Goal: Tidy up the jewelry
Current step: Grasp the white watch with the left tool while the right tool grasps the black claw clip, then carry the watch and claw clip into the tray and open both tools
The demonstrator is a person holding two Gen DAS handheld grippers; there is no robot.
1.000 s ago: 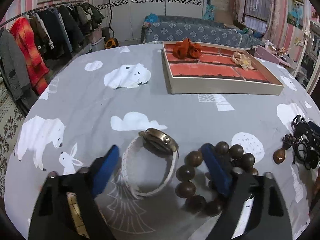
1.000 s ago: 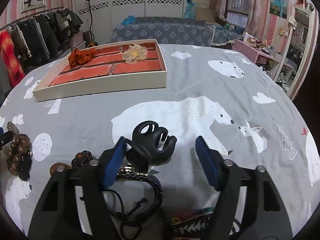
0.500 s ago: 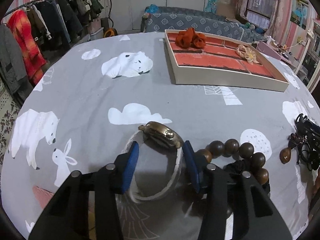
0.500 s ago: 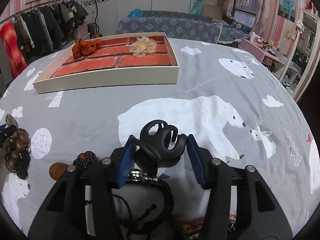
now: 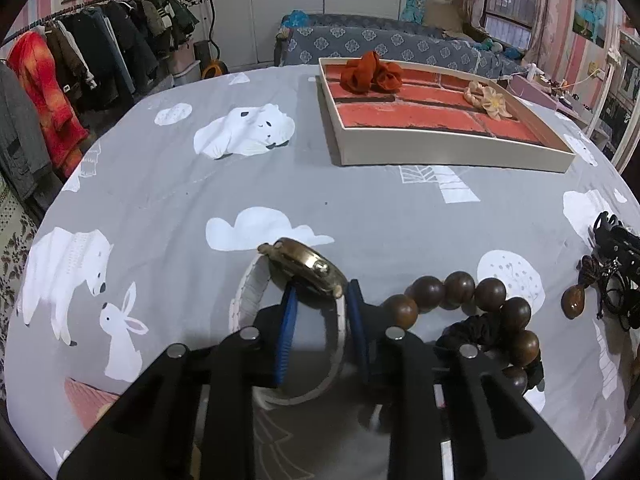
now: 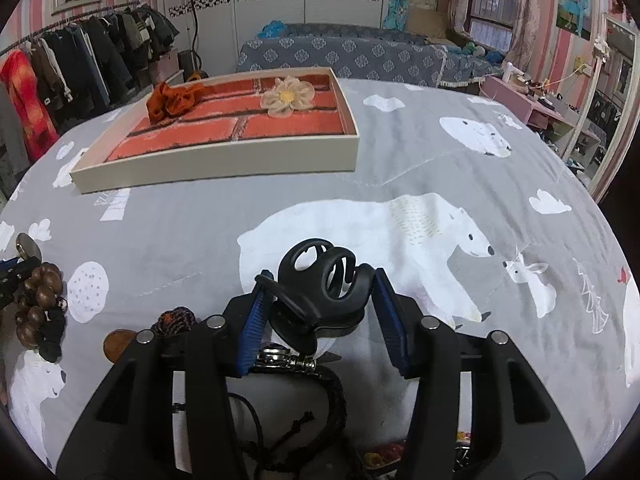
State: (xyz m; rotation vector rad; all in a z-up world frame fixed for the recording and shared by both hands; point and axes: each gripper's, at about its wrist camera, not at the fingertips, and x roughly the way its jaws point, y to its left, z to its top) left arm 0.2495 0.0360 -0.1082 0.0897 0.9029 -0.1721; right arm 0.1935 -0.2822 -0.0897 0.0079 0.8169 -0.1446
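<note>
The left gripper [image 5: 320, 300] has just been closing its jaws and pinches the white-strapped, round gold watch [image 5: 308, 266]; the right gripper [image 6: 318, 300] seemingly clamps the glossy black claw clip [image 6: 320, 284].

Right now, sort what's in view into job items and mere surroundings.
Job:
- wristwatch, white strap, in the left tool
- black claw hair clip in the right tool
- wooden bead bracelet
- brick-lined tray

Just lying about:
- clothes rack
- sofa
- bear-print cloth
</note>
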